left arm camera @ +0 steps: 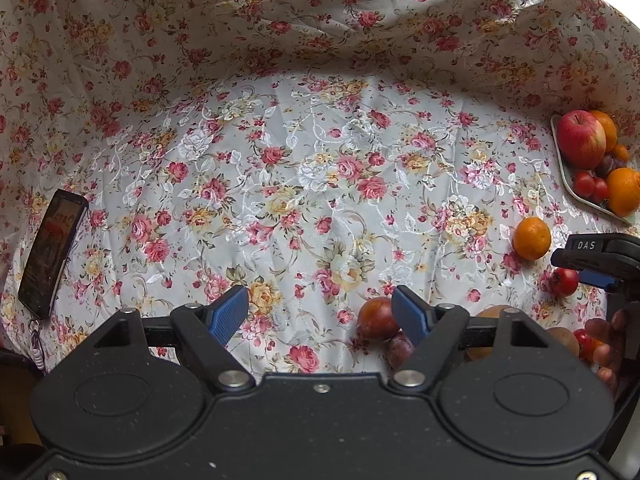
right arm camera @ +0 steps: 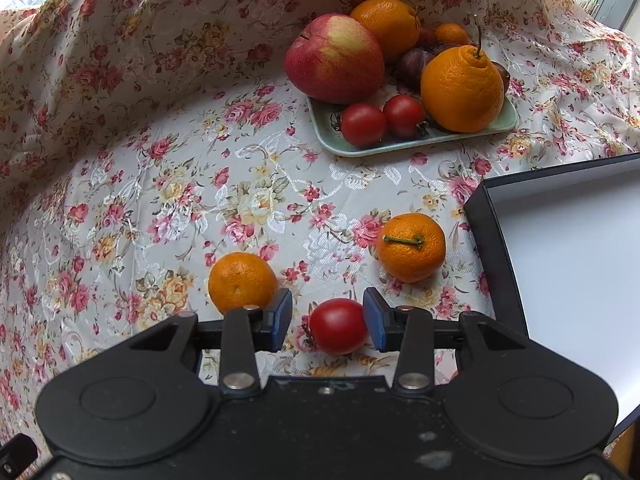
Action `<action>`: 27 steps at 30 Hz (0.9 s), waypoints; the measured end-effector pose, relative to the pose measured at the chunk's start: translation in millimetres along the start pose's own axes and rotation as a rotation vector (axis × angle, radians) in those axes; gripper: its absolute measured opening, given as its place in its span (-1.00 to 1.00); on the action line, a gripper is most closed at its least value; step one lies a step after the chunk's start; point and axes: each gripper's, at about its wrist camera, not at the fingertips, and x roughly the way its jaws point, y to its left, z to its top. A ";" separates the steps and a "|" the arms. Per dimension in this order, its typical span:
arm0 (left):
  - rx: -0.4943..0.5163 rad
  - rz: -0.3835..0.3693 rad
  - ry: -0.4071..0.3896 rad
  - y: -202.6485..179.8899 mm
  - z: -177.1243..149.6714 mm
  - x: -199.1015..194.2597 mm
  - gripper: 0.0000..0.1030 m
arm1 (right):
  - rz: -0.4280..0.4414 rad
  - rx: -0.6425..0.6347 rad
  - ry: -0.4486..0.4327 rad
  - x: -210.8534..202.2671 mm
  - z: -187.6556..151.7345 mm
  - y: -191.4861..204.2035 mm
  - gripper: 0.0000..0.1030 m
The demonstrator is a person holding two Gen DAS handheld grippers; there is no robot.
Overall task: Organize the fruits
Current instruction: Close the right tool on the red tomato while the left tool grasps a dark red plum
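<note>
A small red tomato (right arm camera: pixel 338 326) lies on the floral cloth between the blue pads of my right gripper (right arm camera: pixel 327 312). The jaws stand apart and the left pad is clear of it, so it is not gripped. Two mandarins (right arm camera: pixel 242 282) (right arm camera: pixel 411 247) rest just beyond the fingers. Farther back, a pale green tray (right arm camera: pixel 400 146) holds an apple (right arm camera: pixel 334 58), oranges, plums and two tomatoes. My left gripper (left arm camera: pixel 320 296) hangs open over bare cloth with nothing between its fingers. A dark red fruit (left arm camera: pixel 376 318) and a purple plum (left arm camera: pixel 398 350) lie by its right finger.
A black box with a white inside (right arm camera: pixel 560 260) stands to the right of the right gripper. A phone (left arm camera: pixel 52 252) lies at the cloth's left edge. The cloth rises in folds behind the tray. Pale brown fruits (left arm camera: pixel 490 312) are partly hidden behind the left gripper, near a hand (left arm camera: pixel 604 340).
</note>
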 end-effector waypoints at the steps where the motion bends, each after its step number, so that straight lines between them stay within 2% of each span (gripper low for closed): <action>1: 0.000 -0.001 0.000 -0.1 0.0 0.0 0.52 | -0.007 0.002 0.001 1.1 -0.2 0.1 -0.13; 4: 0.004 0.000 0.001 -0.3 -0.4 0.2 0.52 | -0.013 0.029 0.031 8.4 0.1 -3.3 -0.13; 7: 0.005 -0.001 0.003 -0.2 -0.2 0.5 0.52 | 0.019 0.091 0.099 22.5 0.7 -10.4 -0.12; 13: 0.002 0.002 0.006 1.4 0.5 1.6 0.52 | 0.004 0.094 0.057 24.7 0.4 -7.7 -0.09; 17: 0.002 0.000 0.011 1.7 0.8 3.0 0.52 | -0.013 0.023 0.041 26.3 -4.8 4.6 0.10; 21: 0.004 -0.004 0.007 2.1 1.5 2.9 0.52 | -0.037 -0.007 0.010 27.3 -11.7 13.0 0.17; 27: -0.006 -0.017 0.017 3.3 4.5 7.1 0.52 | -0.012 -0.017 0.046 29.1 -6.4 8.3 0.18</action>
